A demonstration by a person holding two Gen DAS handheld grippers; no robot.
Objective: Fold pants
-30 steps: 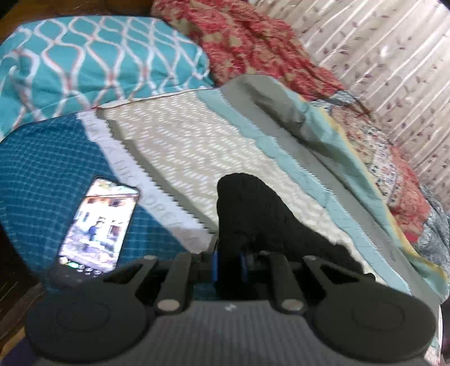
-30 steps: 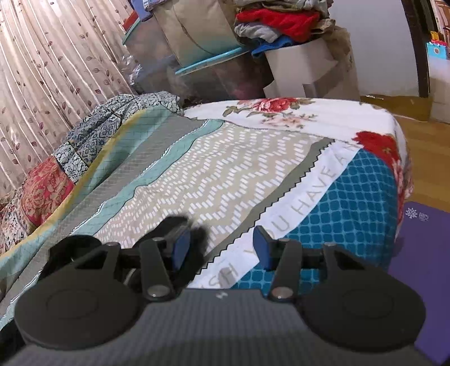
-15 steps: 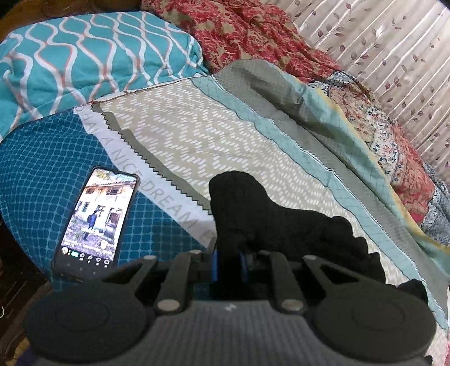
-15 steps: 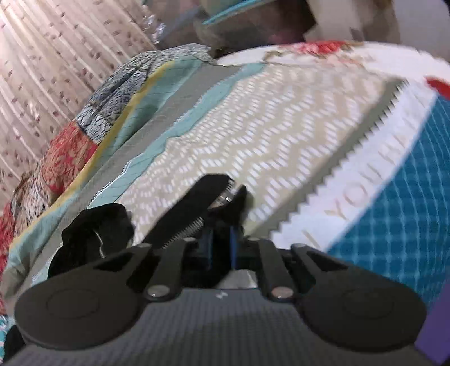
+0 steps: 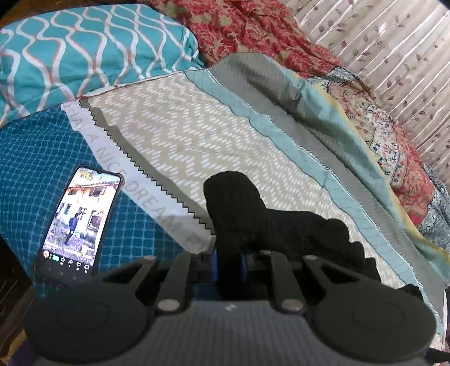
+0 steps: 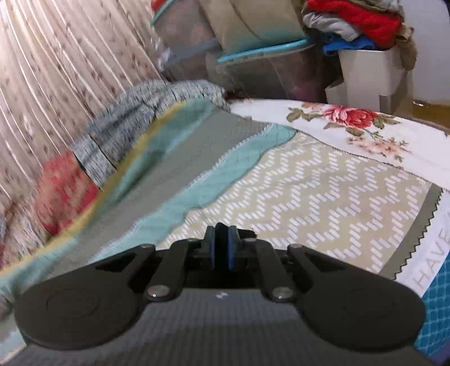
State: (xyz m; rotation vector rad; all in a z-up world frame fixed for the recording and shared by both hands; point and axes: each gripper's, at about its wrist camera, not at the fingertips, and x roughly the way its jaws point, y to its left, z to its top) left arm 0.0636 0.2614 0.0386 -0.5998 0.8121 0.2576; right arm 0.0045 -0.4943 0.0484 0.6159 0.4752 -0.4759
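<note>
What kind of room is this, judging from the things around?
Most likely a bedroom: a bed with a patchwork bedspread and a teal pillow, a curtain alongside it, and a bin piled with clothes past the foot.

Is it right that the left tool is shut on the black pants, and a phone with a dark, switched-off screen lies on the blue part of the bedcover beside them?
Not quite. The left wrist view shows the left tool shut on the black pants, and the phone does lie on the blue part of the bedcover, but its screen is lit and shows a picture of a building.
</note>
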